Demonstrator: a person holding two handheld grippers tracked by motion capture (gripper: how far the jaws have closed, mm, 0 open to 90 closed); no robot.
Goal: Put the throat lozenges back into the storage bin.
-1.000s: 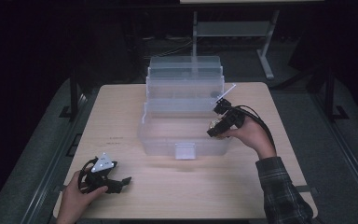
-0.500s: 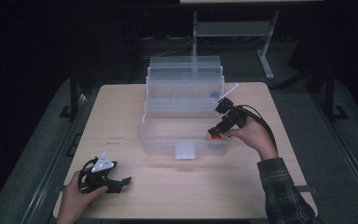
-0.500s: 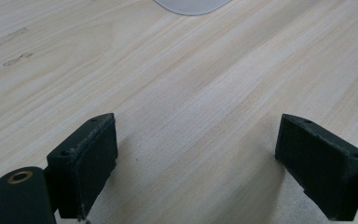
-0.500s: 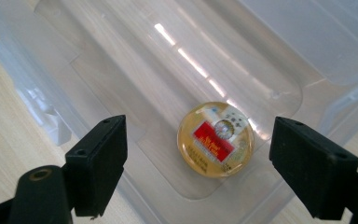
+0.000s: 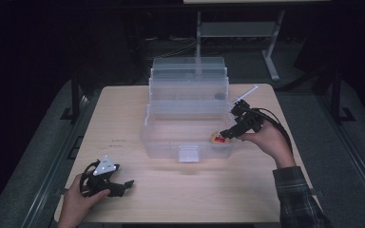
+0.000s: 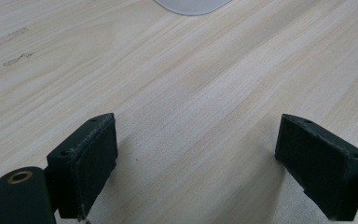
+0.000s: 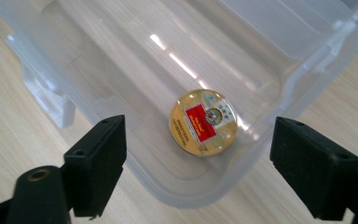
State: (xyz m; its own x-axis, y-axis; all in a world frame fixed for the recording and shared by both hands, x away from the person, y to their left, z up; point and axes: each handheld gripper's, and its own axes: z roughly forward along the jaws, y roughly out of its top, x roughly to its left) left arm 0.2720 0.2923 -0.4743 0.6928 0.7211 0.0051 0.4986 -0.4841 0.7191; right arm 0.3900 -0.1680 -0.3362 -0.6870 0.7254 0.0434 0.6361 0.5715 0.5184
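The room behind the table [image 5: 123, 109] is sitting in the dark, so little can be made out there besides a metal stand. The small writing on the tin is too blurry to read. In the left gripper view, only a rounded edge of the clear box is peeking in at the top.

A big clear plastic box [image 5: 190, 114] is standing open in the middle of the wooden table, with its trays stepping up toward the back. A small round gold tin [image 7: 203, 122] with a red label is lying flat in the bottom part of the box, near the right front corner. One small dark thing is sitting in an upper tray, too small to tell what it is.

The right gripper [image 5: 232, 130] is hovering over that corner, just above the tin, with its jaws spread wide and holding nothing. The left gripper [image 5: 119, 185] is resting low near the front left of the table, well apart from the box, its jaws also wide open over bare wood.
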